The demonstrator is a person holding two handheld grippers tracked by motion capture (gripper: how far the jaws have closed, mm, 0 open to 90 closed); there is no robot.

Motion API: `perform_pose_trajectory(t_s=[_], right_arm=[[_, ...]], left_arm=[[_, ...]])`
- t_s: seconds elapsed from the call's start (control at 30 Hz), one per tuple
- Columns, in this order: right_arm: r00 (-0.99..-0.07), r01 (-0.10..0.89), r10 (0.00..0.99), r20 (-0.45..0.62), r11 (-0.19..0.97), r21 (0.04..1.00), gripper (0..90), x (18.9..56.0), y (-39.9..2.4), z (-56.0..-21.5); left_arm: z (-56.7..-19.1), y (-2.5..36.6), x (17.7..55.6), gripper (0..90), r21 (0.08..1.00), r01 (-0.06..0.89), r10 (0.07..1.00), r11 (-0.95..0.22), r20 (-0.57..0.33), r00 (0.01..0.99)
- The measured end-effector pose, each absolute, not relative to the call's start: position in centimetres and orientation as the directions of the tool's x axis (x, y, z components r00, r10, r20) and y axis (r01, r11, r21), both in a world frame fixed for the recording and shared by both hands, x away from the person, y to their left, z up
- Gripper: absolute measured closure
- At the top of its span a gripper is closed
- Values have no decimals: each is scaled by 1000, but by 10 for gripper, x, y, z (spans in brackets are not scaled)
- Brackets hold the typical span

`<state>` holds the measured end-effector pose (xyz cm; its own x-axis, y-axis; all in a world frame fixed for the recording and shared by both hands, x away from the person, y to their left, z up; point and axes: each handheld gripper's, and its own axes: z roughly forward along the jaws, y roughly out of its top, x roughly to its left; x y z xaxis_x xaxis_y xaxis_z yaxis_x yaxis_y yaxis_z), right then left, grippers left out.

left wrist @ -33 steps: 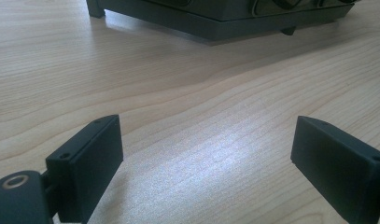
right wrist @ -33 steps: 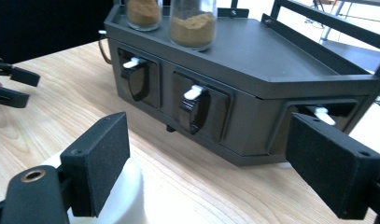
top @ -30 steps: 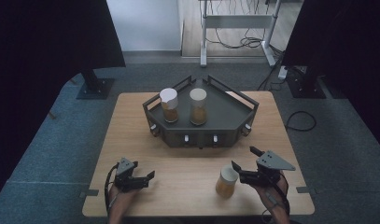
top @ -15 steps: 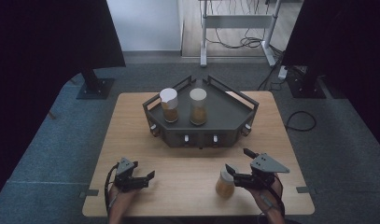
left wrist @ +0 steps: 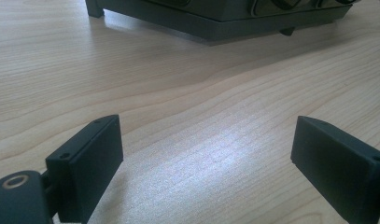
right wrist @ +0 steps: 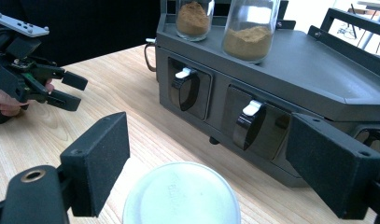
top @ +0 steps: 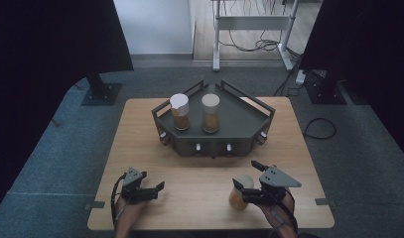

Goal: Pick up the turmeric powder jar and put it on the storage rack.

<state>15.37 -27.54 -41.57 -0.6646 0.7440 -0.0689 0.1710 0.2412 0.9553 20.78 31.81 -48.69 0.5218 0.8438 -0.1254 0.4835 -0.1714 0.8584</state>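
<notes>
Right gripper (top: 245,182) spread wide around a white-lidded jar (top: 239,193), no contact evident, near the grey rack (top: 239,134). Left gripper (top: 159,189) wide, empty, farther from it.

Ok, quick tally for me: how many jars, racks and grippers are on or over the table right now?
Jars: 3, two on the rack, one by the right gripper
Racks: 1
Grippers: 2, counting the left gripper
Total: 6

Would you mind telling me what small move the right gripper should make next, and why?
Probably lower the right gripper slightly and close on the jar: its white lid sits between the open jaws, just below them, and nothing is gripped yet. The left gripper rests open, well apart.
</notes>
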Motion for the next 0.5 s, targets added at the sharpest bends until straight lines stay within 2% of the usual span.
perform_pose_trajectory(t_s=[0.5], right_arm=[[-672,195,738,-53,245,950,135,152,-274,-424]], left_arm=[[-487,318,208,85,858,484,844,-172,-126,522]])
